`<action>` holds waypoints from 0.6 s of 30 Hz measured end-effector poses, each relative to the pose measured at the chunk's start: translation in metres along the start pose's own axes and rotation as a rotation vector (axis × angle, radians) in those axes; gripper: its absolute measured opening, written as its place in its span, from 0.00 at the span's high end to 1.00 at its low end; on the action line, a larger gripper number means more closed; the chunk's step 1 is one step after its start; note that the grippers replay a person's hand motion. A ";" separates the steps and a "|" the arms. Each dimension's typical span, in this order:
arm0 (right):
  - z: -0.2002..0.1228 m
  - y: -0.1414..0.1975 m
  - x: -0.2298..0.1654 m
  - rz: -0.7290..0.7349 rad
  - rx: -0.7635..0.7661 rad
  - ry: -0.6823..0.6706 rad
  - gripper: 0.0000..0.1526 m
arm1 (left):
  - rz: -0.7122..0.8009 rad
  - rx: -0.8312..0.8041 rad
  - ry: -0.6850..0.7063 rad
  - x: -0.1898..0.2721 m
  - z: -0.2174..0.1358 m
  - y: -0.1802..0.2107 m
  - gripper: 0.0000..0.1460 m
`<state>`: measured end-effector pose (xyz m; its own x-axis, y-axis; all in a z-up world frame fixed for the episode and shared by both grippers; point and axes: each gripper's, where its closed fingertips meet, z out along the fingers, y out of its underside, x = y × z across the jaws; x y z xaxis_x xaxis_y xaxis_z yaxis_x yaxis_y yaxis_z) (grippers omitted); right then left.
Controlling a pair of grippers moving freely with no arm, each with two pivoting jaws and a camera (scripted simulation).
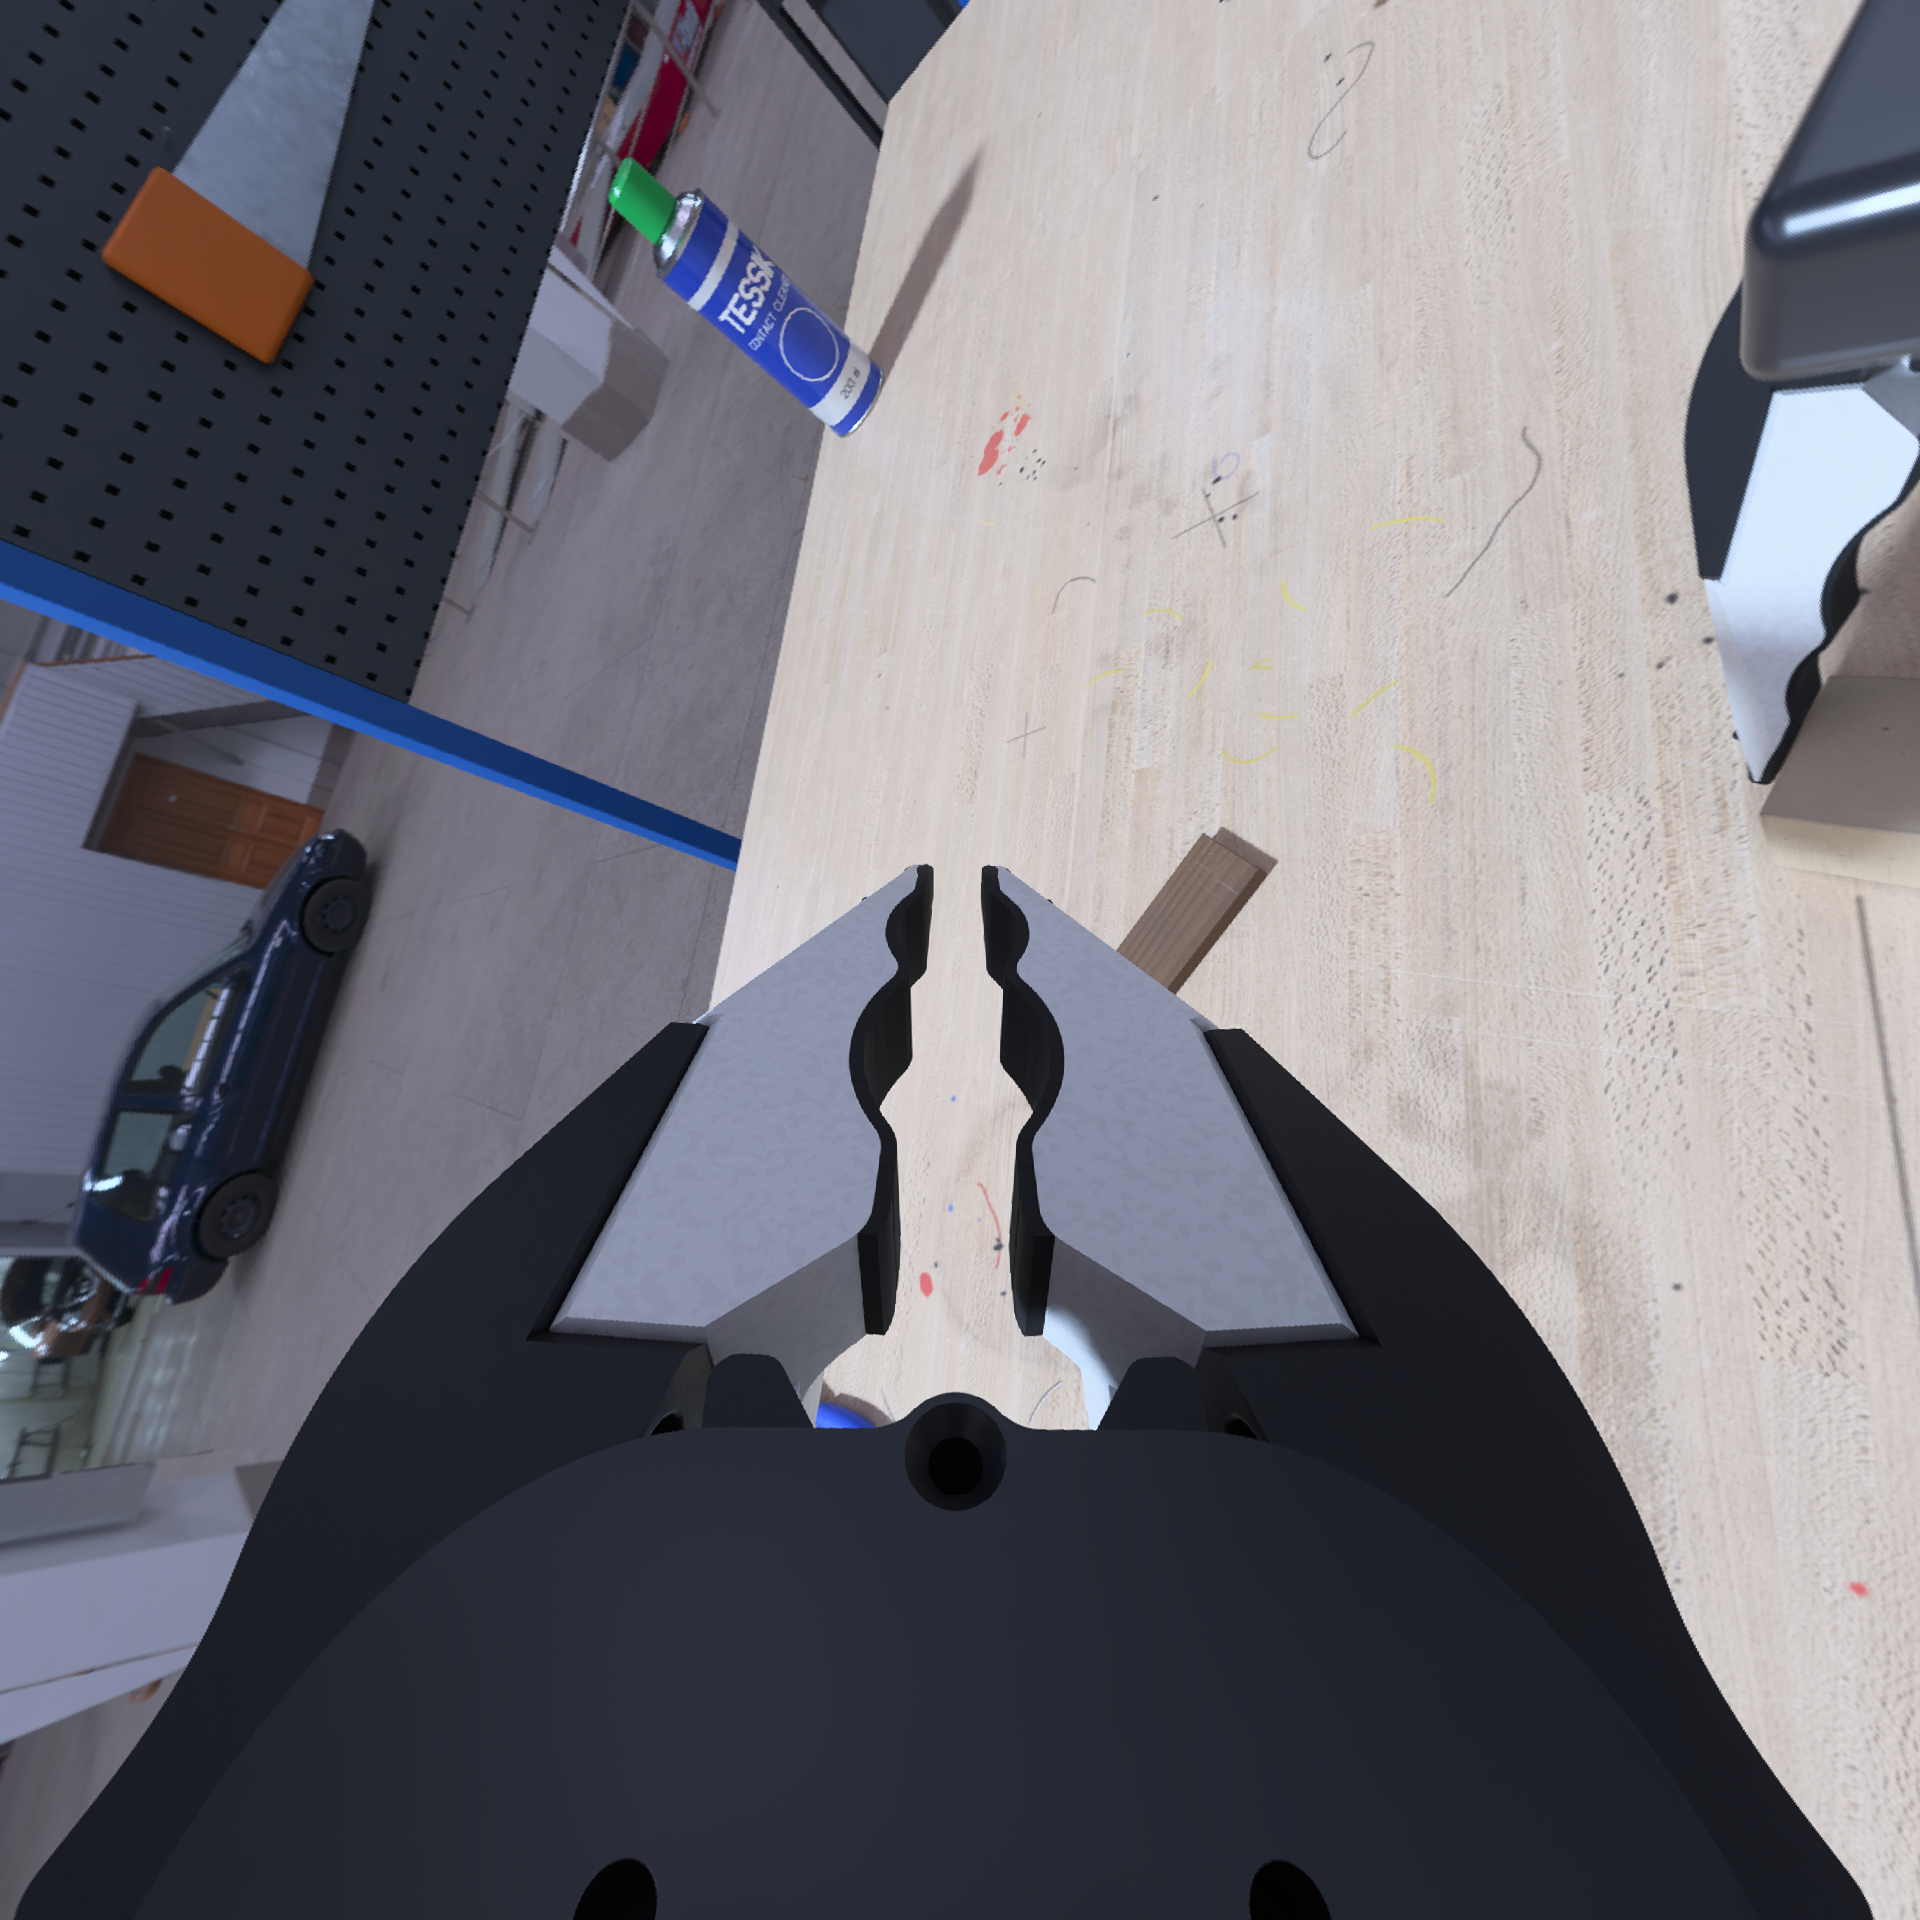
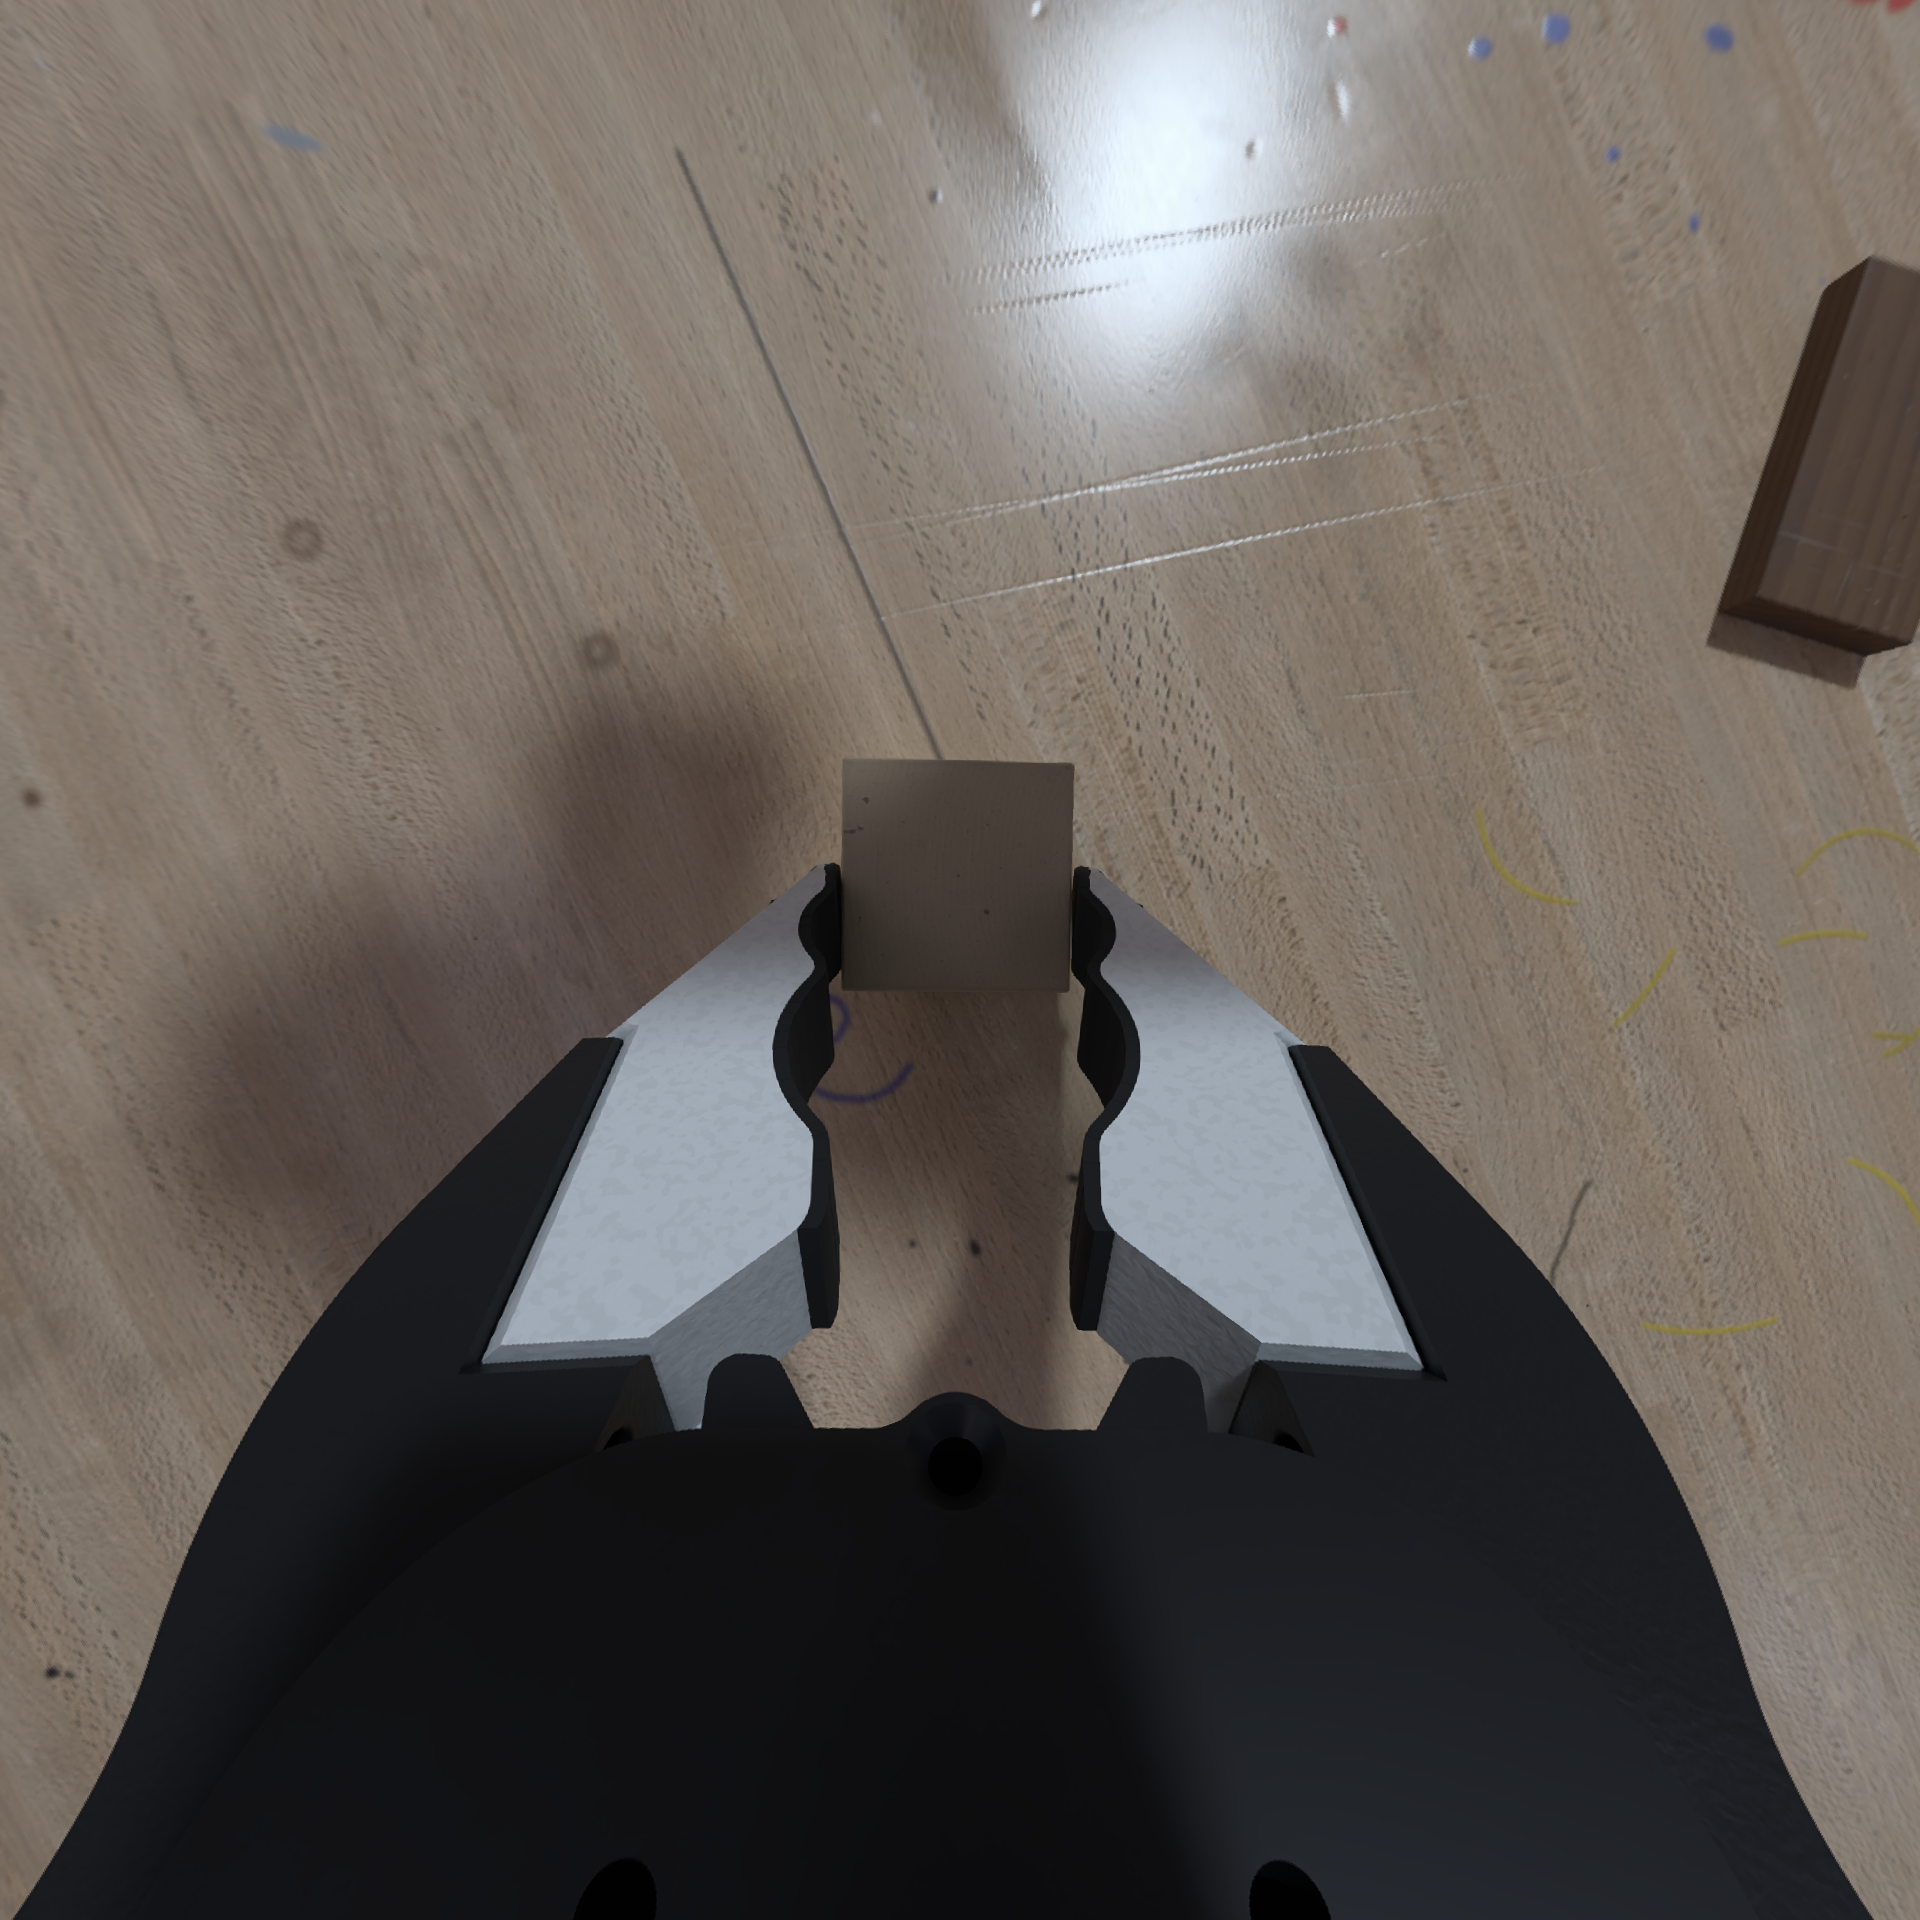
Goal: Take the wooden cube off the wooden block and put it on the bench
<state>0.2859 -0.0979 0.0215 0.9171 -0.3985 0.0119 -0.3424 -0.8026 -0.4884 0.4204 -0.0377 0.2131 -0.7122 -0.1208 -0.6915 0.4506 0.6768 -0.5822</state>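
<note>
My right gripper [image 2: 956, 883] is shut on the pale wooden cube [image 2: 956, 873], which sits between its fingertips over the light wood bench [image 2: 416, 520]. I cannot tell whether the cube touches the bench. The dark wooden block [image 2: 1839, 468] lies flat at the far right, well apart from the cube, with nothing on it. In the left wrist view, my left gripper [image 1: 956, 883] is shut and empty above the bench [image 1: 1247, 312]. The block [image 1: 1195, 909] shows just behind its right finger. The right gripper [image 1: 1808, 520] with the cube [image 1: 1849, 748] shows at the right edge.
A blue spray can with a green cap [image 1: 748, 301] stands at the bench's left edge. Beyond that edge is a dark pegboard [image 1: 208, 468] holding an orange-handled tool [image 1: 208, 265]. Paint specks and pencil marks cover the bench top.
</note>
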 end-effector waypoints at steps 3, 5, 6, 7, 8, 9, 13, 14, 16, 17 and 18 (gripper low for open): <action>0.001 0.000 0.003 0.001 -0.011 0.018 0.59 | 0.009 -0.010 -0.028 -0.005 -0.005 0.001 0.94; -0.009 -0.006 0.007 0.017 0.028 0.029 0.53 | 0.009 -0.010 -0.036 -0.008 -0.008 0.002 0.94; -0.016 -0.007 0.011 0.022 0.041 0.042 0.53 | 0.008 -0.009 -0.039 -0.010 -0.009 0.002 0.94; -0.022 -0.009 0.015 0.026 0.054 0.064 0.53 | 0.007 -0.008 -0.043 -0.011 -0.010 0.002 0.94; -0.029 -0.011 0.021 0.032 0.070 0.089 0.53 | 0.005 -0.006 -0.046 -0.013 -0.011 0.002 0.94; -0.036 -0.013 0.027 0.045 0.089 0.115 0.53 | 0.002 -0.005 -0.046 -0.014 -0.011 0.003 0.94; -0.061 -0.021 0.050 0.071 0.139 0.202 0.53 | -0.003 -0.011 -0.050 -0.017 -0.011 0.006 0.93; -0.066 -0.023 0.056 0.073 0.147 0.225 0.53 | -0.003 -0.012 -0.052 -0.018 -0.012 0.006 0.93; -0.075 -0.030 0.068 0.090 0.171 0.257 0.53 | -0.003 -0.012 -0.055 -0.019 -0.012 0.006 0.93; -0.079 -0.035 0.074 0.099 0.188 0.264 0.53 | -0.002 -0.013 -0.059 -0.019 -0.012 0.006 0.93; -0.082 -0.040 0.081 0.108 0.206 0.268 0.54 | -0.002 -0.013 -0.061 -0.020 -0.013 0.006 0.93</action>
<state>0.3568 -0.1344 0.1132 0.7820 -0.6008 0.1657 -0.3614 -0.6538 -0.6647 0.4306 -0.0219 0.2289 -0.6787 -0.1662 -0.7154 0.4415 0.6860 -0.5783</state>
